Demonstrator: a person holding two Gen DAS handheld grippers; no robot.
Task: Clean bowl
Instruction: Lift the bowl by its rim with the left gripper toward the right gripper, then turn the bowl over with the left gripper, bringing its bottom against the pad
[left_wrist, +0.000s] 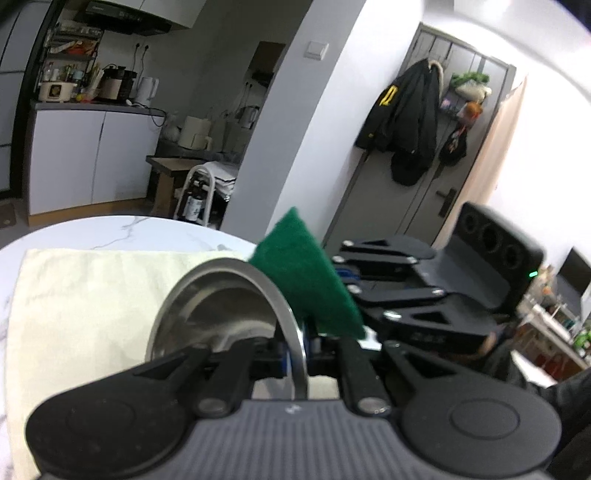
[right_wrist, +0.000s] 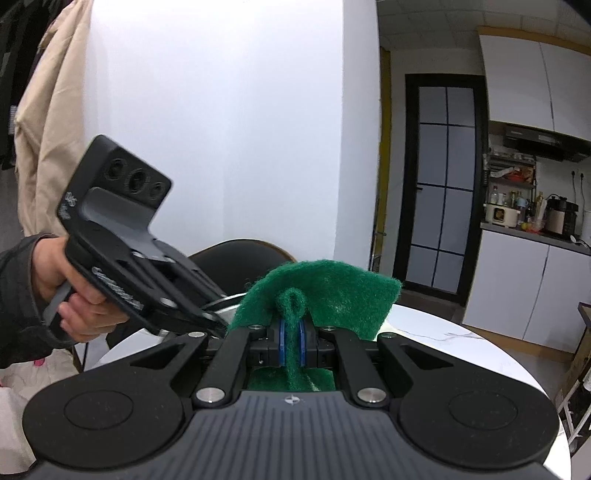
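A steel bowl (left_wrist: 218, 306) stands on edge above the table, its rim clamped in my left gripper (left_wrist: 297, 350), which is shut on it. A green scouring pad (left_wrist: 306, 280) presses against the bowl's outer right side. In the right wrist view the same pad (right_wrist: 325, 295) is pinched between the blue pads of my right gripper (right_wrist: 291, 347), which is shut on it. The left gripper (right_wrist: 207, 314), held by a hand (right_wrist: 74, 299), comes in from the left, and only a sliver of the bowl's rim (right_wrist: 225, 300) shows behind the pad.
A cream cloth (left_wrist: 85, 295) covers the round white marble table (left_wrist: 122, 230) under the bowl. A dark chair back (right_wrist: 236, 258) stands behind the table. Kitchen counters, a door hung with coats and a white pillar lie further off.
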